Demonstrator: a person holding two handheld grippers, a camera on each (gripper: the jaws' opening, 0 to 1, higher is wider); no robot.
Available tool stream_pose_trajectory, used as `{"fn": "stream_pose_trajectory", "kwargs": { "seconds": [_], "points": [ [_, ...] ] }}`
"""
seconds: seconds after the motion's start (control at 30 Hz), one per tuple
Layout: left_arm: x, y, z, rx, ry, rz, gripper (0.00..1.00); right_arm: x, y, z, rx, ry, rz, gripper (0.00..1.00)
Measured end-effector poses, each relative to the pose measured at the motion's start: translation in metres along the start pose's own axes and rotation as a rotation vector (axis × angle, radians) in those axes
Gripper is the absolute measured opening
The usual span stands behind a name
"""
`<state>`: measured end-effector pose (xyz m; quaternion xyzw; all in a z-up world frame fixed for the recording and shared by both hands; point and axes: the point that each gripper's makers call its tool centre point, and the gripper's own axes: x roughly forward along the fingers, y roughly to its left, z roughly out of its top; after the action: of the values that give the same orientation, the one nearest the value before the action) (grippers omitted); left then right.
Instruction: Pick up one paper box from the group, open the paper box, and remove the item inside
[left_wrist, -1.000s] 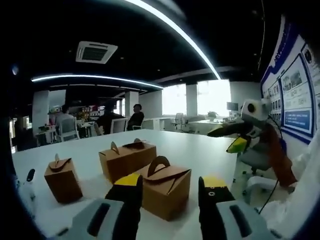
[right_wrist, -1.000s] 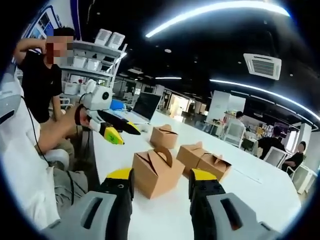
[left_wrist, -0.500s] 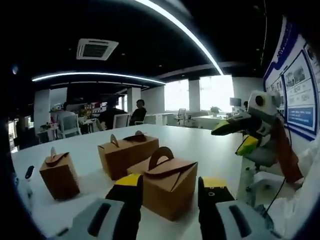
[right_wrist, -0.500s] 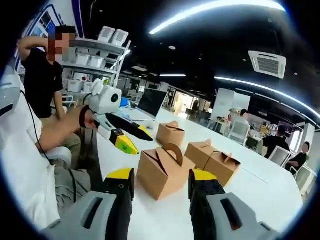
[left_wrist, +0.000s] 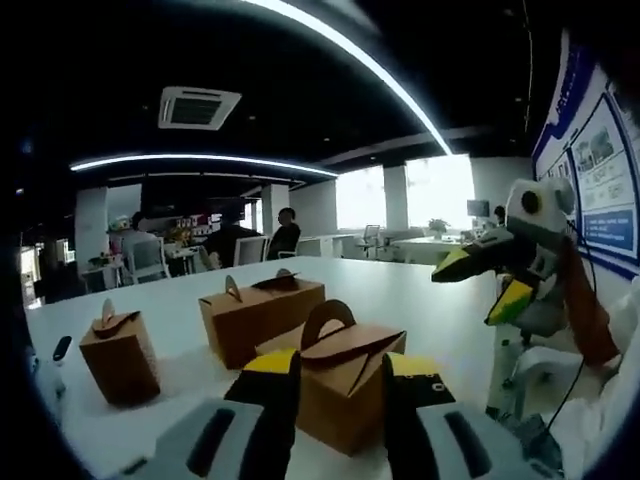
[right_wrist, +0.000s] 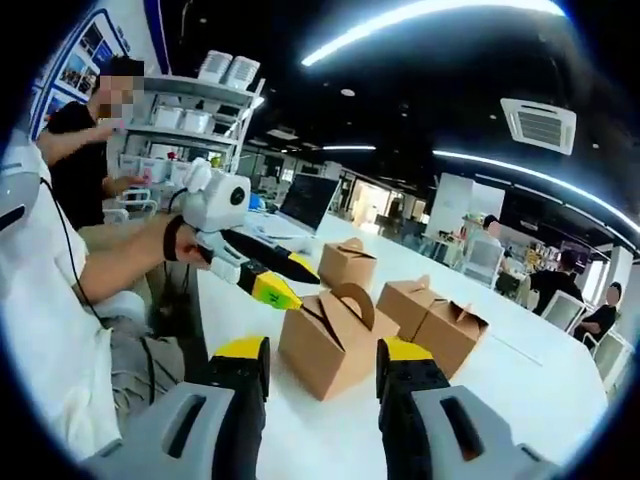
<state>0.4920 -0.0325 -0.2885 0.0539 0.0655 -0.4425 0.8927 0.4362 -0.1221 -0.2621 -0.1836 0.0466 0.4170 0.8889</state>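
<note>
Left gripper view first: left gripper (left_wrist: 337, 372), fingers spread, flanks the nearest brown gable-top paper box (left_wrist: 340, 385) near the white worktop (left_wrist: 420, 300) edge; right gripper (left_wrist: 487, 280) hovers beyond, fingers spread.

Right gripper view: right gripper (right_wrist: 318, 362) fingers spread before the same box (right_wrist: 335, 338); left gripper (right_wrist: 283, 280) tips reach its side.
</note>
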Motion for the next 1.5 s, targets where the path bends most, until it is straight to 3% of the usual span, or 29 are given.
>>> {"fn": "stream_pose_trajectory", "kwargs": {
  "seconds": [0.2,0.23,0.37,1.13,1.5],
  "points": [
    [0.004,-0.003,-0.013,-0.042,0.046,-0.033,0.35,0.0,0.001,0.001,0.001,-0.002,0.001,0.43],
    [0.004,-0.003,-0.01,-0.028,0.017,-0.038,0.35,0.001,0.001,0.001,0.0,-0.001,0.002,0.43],
    [0.003,-0.001,-0.011,-0.058,0.022,-0.039,0.33,0.003,0.003,-0.001,0.0,0.002,0.006,0.43],
    [0.003,0.003,-0.012,-0.033,0.019,-0.025,0.29,0.021,-0.003,0.005,-0.039,0.043,-0.007,0.4],
    [0.003,0.003,-0.012,-0.034,0.015,-0.026,0.29,0.042,-0.002,0.01,-0.118,0.101,-0.001,0.37]
  ]
}}
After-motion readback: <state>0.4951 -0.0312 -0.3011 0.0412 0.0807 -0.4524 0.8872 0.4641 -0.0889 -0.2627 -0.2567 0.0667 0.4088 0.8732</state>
